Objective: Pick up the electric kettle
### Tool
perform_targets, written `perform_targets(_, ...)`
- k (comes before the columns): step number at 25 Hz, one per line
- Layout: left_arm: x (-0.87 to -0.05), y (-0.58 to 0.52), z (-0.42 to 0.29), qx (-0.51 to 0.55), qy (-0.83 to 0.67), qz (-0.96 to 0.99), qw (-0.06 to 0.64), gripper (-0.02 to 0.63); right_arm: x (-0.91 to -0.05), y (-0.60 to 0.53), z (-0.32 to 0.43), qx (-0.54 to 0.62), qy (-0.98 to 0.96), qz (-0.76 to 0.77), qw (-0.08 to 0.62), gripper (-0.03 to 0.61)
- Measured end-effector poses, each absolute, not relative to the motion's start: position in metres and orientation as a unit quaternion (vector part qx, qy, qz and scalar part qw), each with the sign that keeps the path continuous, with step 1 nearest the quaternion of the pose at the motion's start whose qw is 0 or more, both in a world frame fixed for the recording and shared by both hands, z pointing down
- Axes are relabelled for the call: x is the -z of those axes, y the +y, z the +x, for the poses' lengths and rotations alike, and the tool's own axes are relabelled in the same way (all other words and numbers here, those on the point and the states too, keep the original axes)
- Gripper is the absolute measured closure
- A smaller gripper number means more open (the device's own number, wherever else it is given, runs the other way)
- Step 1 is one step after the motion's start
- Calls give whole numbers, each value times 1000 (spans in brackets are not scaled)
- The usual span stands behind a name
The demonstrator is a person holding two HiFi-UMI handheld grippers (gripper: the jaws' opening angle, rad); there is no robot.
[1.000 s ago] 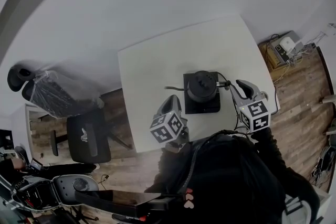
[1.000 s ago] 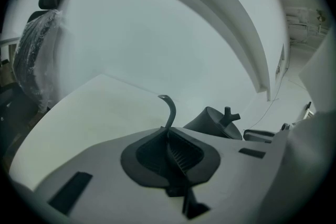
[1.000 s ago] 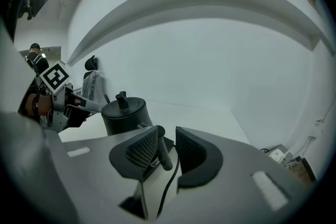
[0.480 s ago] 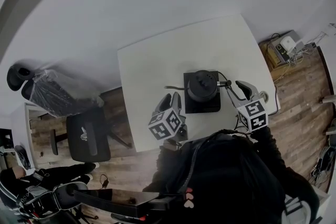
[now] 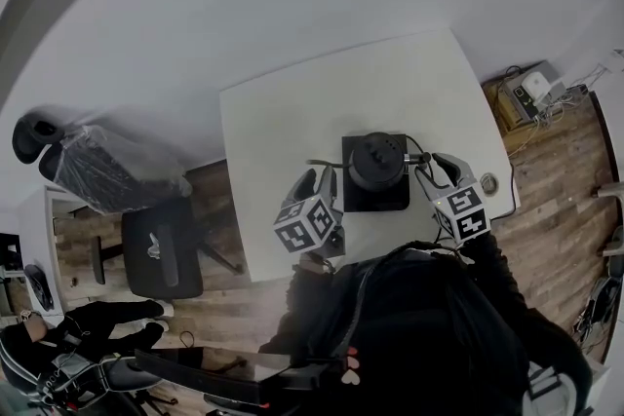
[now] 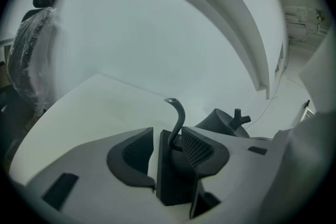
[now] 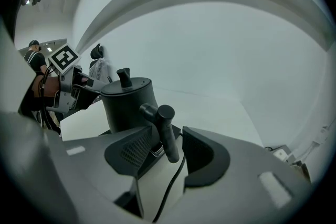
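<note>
A black electric kettle [image 5: 376,159] stands on its square black base [image 5: 374,198] near the front of the white table [image 5: 292,122]. My left gripper [image 5: 317,182] is at the kettle's left. Its jaws are opening, and in the left gripper view the thin gooseneck spout [image 6: 177,115] rises in the gap of the left gripper [image 6: 169,157], untouched. My right gripper [image 5: 432,172] is at the kettle's right. Its jaws are opening too, and the kettle's handle [image 7: 167,132] stands between the pads of the right gripper [image 7: 168,153] with a gap on each side. The kettle body [image 7: 128,103] fills the view behind.
A black power cord [image 7: 172,182] runs from the base toward me. A round cable hole [image 5: 489,182] sits near the table's right edge. A black office chair [image 5: 162,254] and a plastic-wrapped chair [image 5: 97,170] stand left of the table. Boxes and cables [image 5: 526,89] lie on the wooden floor.
Both grippers' jaws have spread apart. The right gripper has sunk and come closer to the kettle's handle. The left gripper has stayed beside the spout.
</note>
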State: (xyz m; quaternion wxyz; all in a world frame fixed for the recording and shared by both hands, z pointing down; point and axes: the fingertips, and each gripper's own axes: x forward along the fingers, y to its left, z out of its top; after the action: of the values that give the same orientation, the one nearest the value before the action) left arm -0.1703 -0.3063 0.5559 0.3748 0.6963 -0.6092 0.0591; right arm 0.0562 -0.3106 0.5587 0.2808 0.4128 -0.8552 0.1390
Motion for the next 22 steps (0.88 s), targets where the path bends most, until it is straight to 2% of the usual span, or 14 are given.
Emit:
perform_targets(5,-551,-306,-165,-43,-592,712,374,442,-565,-311,56,-142,-856,406,288,426)
perform_targets(22,-549,-337,-153,-8,-580,725,372,442,-578,-316,52,-150,-851,400,304,426)
